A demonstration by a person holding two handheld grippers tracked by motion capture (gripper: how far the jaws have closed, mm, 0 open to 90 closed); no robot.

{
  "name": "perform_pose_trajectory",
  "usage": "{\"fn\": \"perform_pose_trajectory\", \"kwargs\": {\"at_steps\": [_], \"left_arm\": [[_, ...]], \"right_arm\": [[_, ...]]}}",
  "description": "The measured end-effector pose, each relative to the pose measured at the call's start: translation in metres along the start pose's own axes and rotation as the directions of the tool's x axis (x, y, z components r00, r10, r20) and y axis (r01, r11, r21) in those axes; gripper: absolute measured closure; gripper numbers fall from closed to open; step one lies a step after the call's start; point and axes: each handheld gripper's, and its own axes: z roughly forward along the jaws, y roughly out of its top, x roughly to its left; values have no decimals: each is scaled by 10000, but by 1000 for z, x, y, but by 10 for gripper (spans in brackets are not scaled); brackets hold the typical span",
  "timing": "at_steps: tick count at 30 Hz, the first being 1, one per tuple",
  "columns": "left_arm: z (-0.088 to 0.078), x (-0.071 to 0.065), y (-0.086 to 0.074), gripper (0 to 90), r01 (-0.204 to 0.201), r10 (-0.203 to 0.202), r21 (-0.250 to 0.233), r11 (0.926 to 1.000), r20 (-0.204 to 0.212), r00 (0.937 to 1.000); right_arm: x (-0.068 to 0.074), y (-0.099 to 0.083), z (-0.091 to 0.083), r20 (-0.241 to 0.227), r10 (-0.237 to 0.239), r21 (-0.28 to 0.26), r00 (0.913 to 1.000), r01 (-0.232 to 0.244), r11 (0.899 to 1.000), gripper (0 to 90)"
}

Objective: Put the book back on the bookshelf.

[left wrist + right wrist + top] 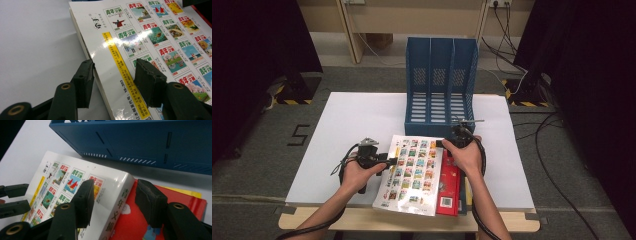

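A thick white book [414, 170] with rows of small colour pictures on its cover lies tilted, partly on a red book [449, 190]. My left gripper [389, 161] is at its left edge. In the left gripper view it [113, 75] is open, one jaw beside the page edge and the other over the cover [150, 37]. My right gripper [444, 144] is at the book's far right corner. In the right gripper view it [113, 195] is open astride the spine [120, 202], one jaw over the cover and the other above the red book [140, 220].
A blue three-slot file rack [439, 85] stands just behind the books, its base [150, 142] close to the right gripper. A yellow book [185, 191] peeks from under the red one. The white table board [352, 130] spreads to the left. The books overhang its front edge.
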Motion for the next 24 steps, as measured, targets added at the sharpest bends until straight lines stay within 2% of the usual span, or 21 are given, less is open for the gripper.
{"fn": "perform_pose_trajectory", "kwargs": {"at_steps": [13,18,24], "left_arm": [[1,-1,0,497,-102,102,44,9999,-25,9999],[1,-2,0,499,-131,131,-10,9999,-85,9999],[1,-4,-2,503,-194,194,-25,9998,-226,9996]], "right_arm": [[-3,9,9,-112,124,91,9999,-123,9999,497],[-7,10,12,-385,480,75,9981,-477,9988,501],[-3,9,11,-185,364,-69,9992,-365,9993,529]]}}
